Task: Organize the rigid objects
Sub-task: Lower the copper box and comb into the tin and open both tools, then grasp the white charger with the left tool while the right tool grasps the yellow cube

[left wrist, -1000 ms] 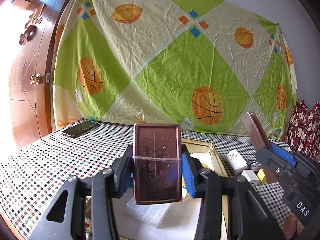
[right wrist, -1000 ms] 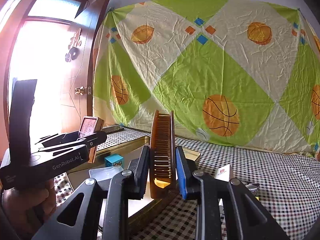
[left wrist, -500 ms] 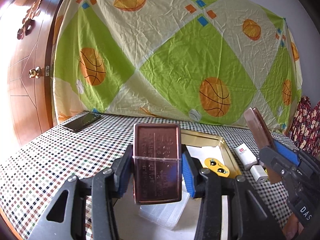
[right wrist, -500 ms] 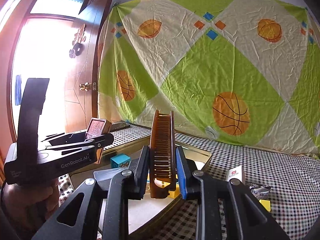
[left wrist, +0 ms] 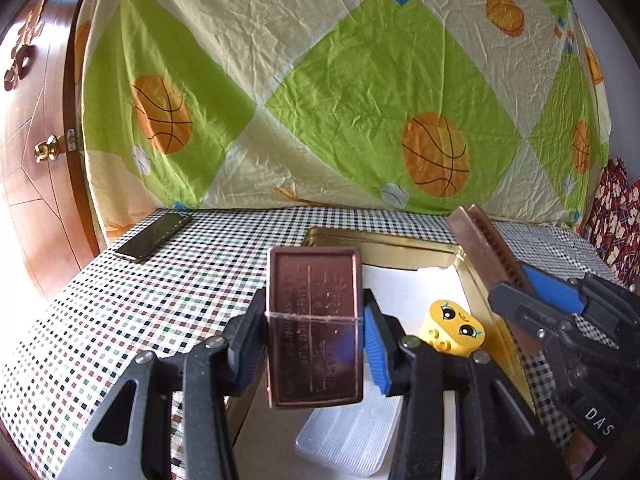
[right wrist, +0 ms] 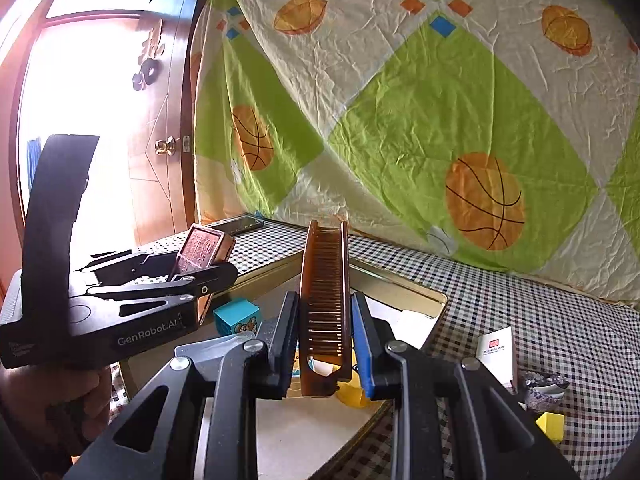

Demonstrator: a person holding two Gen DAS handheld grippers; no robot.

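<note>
Left tool [left wrist: 315, 334] clamped on brown tin [left wrist: 315, 330], now lower over gold tray [left wrist: 384, 242] than a second ago. Right tool [right wrist: 325, 346] clamped on comb [right wrist: 326, 304], also closer. Release into tray likely next.

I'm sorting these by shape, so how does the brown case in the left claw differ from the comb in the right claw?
The brown case is a broad, flat rectangle with embossed lettering; the comb is long, narrow and toothed. The case looks darker and reddish; the comb is amber and translucent. Both stand upright, clamped above the gold tray.
</note>
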